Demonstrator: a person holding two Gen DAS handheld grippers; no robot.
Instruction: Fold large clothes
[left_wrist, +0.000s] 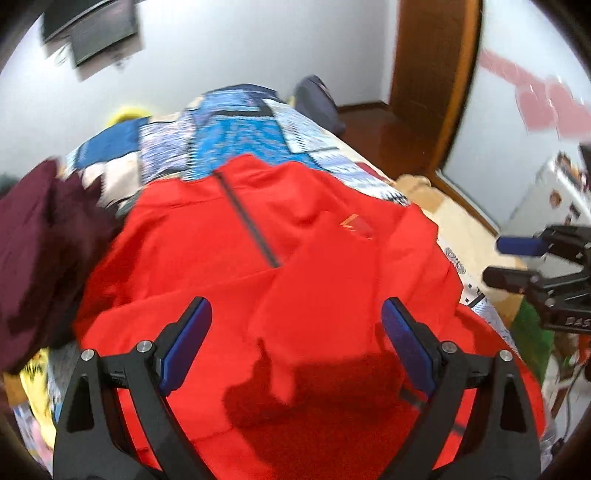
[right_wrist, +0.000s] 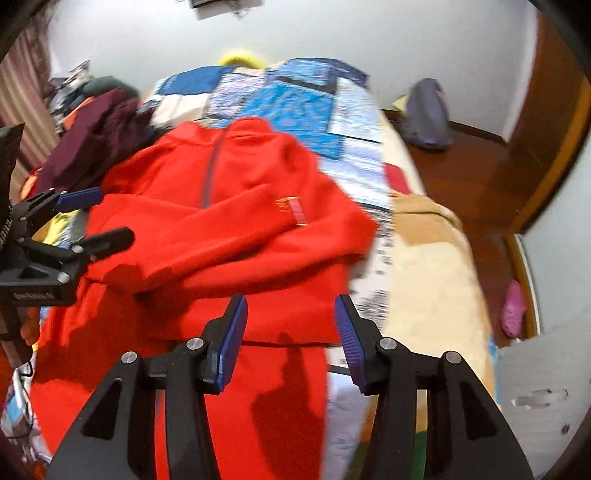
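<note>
Red zip-neck top (left_wrist: 229, 236) spread flat on patchwork bedspread (left_wrist: 236, 125), one sleeve (right_wrist: 221, 236) folded across chest. Left gripper (left_wrist: 295, 343) above hem, jaws wide apart, nothing between. Right gripper (right_wrist: 290, 343) above hem too, jaws apart and empty. Maroon garment (left_wrist: 33, 236) heaped beside top's shoulder.

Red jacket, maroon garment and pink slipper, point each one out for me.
Red jacket (left_wrist: 207, 236), left wrist view, chest left of zipper.
Maroon garment (left_wrist: 40, 236), left wrist view, bunched middle.
Pink slipper (right_wrist: 513, 308), right wrist view, its upper.
</note>
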